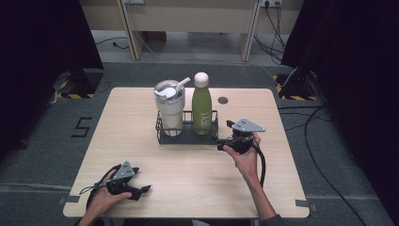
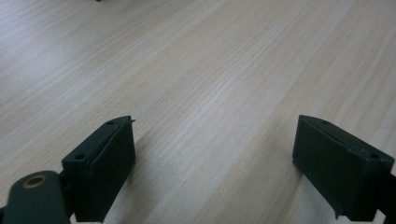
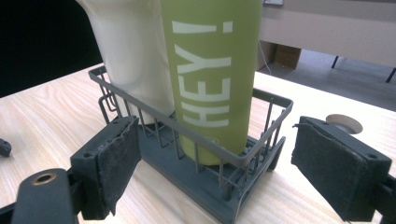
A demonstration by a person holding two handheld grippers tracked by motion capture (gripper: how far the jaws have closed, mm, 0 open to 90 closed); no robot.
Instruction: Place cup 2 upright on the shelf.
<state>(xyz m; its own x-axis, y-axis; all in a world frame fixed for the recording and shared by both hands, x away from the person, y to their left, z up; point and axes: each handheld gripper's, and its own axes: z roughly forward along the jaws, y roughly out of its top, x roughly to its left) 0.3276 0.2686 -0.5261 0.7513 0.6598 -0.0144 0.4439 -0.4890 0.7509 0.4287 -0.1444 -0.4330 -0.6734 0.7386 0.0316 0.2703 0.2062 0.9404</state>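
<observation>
High view: at frame centre a dark wire rack (image 1: 187,134) on the worktop (image 1: 141,155) holds a green bottle (image 1: 202,109) and a white tumbler (image 1: 169,109). The right gripper (image 1: 225,142) sits at the rack's right end, fingers released.

Left gripper view: the left gripper (image 2: 212,161) hangs released over bare wood.

Right gripper view: the rack's corner stands between the spread fingers (image 3: 116,158). Judged an approach; next, close on the rack's rim or the bottle.
</observation>
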